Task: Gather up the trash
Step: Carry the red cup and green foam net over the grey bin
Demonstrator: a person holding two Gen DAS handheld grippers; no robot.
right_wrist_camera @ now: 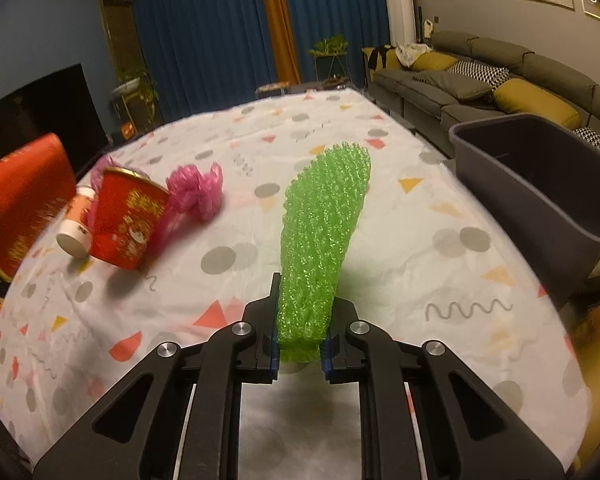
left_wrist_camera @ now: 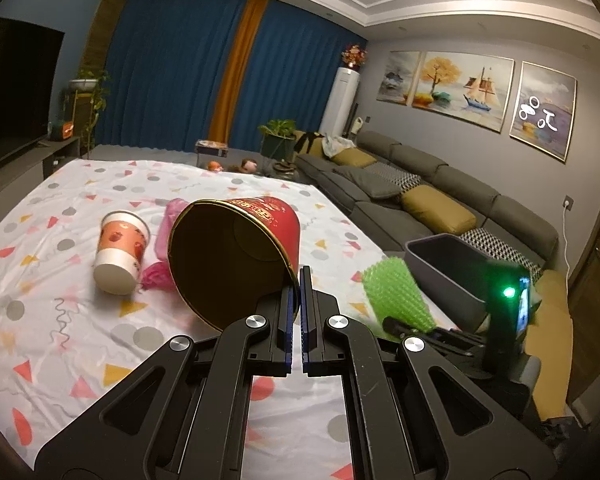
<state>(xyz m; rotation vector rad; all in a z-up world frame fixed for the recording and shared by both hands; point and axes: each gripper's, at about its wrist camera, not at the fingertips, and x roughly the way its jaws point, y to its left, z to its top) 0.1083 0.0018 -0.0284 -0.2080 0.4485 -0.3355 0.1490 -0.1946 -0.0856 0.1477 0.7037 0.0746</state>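
My left gripper (left_wrist_camera: pixel 300 288) is shut on the rim of a large red paper cup (left_wrist_camera: pixel 236 256) and holds it tilted above the table; the cup also shows at the left edge of the right wrist view (right_wrist_camera: pixel 20 196). My right gripper (right_wrist_camera: pixel 300 320) is shut on a green foam net sleeve (right_wrist_camera: pixel 324 224), held above the table; it also shows in the left wrist view (left_wrist_camera: pixel 392 292). On the table lie a white and orange cup (left_wrist_camera: pixel 120 252), a pink foam net (right_wrist_camera: pixel 198 188) and a second red cup (right_wrist_camera: pixel 128 220). A grey bin (right_wrist_camera: pixel 548 184) stands at the table's right edge.
The table has a white cloth with coloured shapes (right_wrist_camera: pixel 380 272). A grey sofa with yellow cushions (left_wrist_camera: pixel 420 196) runs along the right. A TV (left_wrist_camera: pixel 16 92) stands at the left. Blue curtains (left_wrist_camera: pixel 172 64) hang behind.
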